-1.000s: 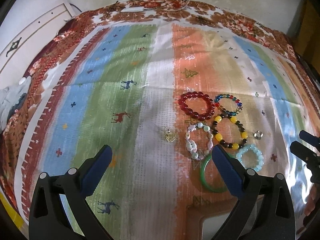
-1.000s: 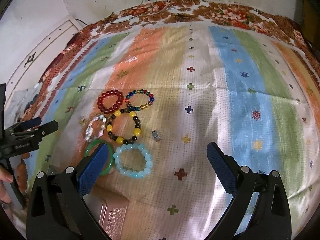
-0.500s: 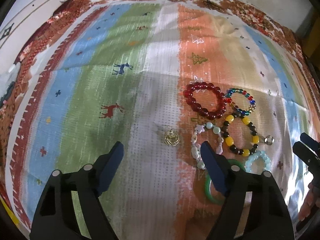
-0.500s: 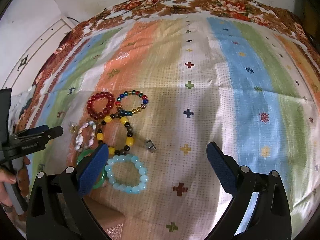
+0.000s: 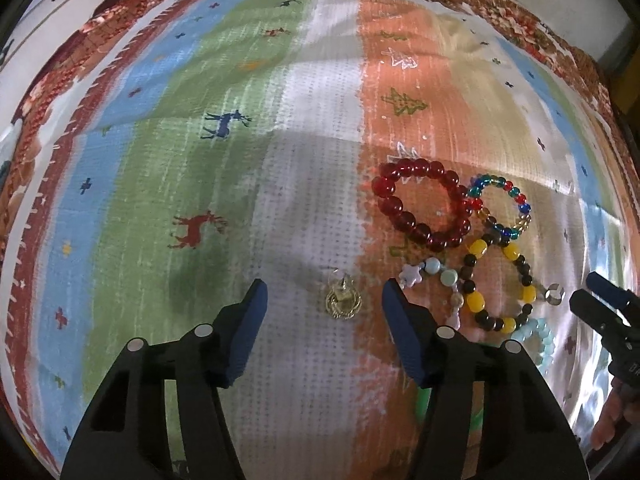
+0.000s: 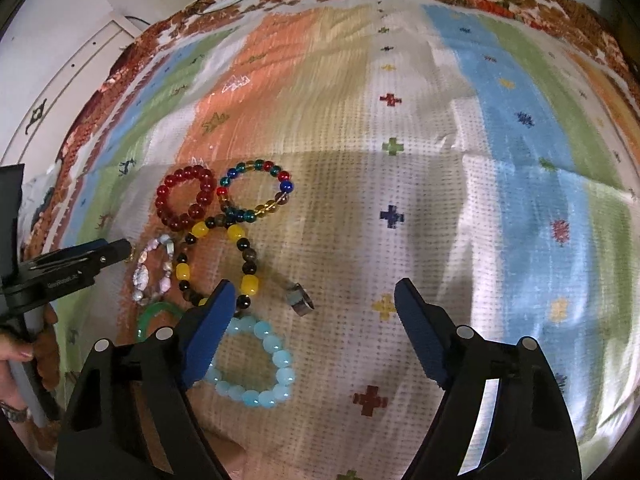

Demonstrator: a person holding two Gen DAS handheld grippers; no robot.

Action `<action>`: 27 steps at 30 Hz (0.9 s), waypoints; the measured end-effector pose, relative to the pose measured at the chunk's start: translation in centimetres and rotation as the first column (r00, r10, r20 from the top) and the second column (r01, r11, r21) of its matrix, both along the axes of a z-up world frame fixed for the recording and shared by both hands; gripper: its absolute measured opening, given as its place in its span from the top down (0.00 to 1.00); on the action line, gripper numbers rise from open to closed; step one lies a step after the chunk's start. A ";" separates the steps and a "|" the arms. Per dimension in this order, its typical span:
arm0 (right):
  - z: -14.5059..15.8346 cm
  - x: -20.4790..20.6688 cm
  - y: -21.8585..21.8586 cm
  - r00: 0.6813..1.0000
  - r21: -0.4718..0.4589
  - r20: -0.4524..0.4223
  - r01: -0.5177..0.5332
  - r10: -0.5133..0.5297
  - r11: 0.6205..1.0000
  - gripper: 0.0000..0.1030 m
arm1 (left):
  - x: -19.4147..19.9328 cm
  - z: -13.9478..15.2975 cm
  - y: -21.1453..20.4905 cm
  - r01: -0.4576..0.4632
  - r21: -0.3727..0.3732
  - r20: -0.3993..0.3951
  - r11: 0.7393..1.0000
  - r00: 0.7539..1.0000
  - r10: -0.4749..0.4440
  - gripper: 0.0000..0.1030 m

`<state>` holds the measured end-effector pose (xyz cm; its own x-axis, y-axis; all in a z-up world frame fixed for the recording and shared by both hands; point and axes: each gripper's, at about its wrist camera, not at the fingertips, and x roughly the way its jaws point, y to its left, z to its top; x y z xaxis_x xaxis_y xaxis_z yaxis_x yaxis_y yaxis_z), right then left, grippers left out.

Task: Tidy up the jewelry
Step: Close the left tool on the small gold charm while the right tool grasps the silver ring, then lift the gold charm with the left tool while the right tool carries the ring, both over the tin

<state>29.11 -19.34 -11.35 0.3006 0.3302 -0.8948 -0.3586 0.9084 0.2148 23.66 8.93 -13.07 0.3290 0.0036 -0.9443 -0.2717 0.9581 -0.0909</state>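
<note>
A small gold earring (image 5: 343, 300) lies on the striped cloth, between the open jaws of my left gripper (image 5: 324, 300), which hangs just above it. To its right lie a red bead bracelet (image 5: 420, 209), a multicolour bead bracelet (image 5: 505, 205), a yellow-and-black bracelet (image 5: 498, 286), a pale stone bracelet (image 5: 436, 276), a silver ring (image 5: 554, 294), a light blue bracelet (image 6: 256, 364) and a green bangle (image 6: 154, 316). My right gripper (image 6: 312, 316) is open and empty, over the silver ring (image 6: 300, 300) and the blue bracelet.
The striped cloth (image 6: 440, 160) covers the whole surface, with a floral border (image 5: 500, 12) at the far edge. A tan box corner (image 6: 224, 456) shows at the near edge under the right gripper. A white panelled wall (image 6: 80, 60) stands at the left.
My left gripper has moved forward and down toward the gold earring and its jaws have narrowed around it. My right gripper has moved closer to the bracelets and the ring.
</note>
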 end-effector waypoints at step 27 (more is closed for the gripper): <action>-2.3 1.2 -0.2 0.998 -0.045 -0.070 0.001 -0.004 0.999 0.88 | 0.1 -0.8 -0.2 0.021 0.065 -0.032 0.998 0.999 -0.019 0.82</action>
<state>30.27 -19.54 -13.64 0.2377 0.2889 -0.9274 -0.3422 0.9184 0.1984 23.79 8.78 -13.85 0.2996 0.0597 -0.9522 -0.2545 0.9669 -0.0195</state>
